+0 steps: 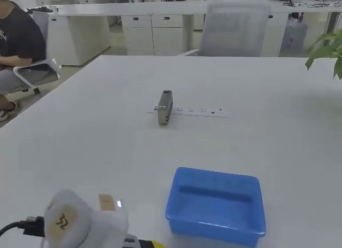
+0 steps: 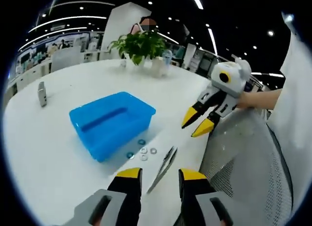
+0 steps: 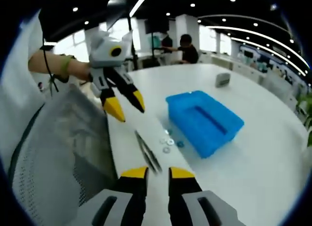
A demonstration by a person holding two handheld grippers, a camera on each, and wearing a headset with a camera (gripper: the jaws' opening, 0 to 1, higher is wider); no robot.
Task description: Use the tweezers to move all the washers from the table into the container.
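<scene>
A: Where does the job stand?
B: At the very start, I'd say. The tweezers lie flat on the surface, close to its near edge, and nothing holds them. The washers sit in a small cluster just beside the tweezers, near the wall of the blue container, which looks empty in the head view.
A: And the grippers?
B: Both hover back from that near edge, pointing toward the tweezers. The left gripper has its jaws fairly wide with nothing between them. The right gripper has its jaws parted more narrowly, and they are empty too.
A: So what comes next?
B: Picking up the tweezers, most likely. One gripper has to come down over them and close across both arms, so that a squeeze shuts the tips. They are thin and lie flat, so the jaws may slide off or push them into the washers; a low, careful approach seems wise
</scene>
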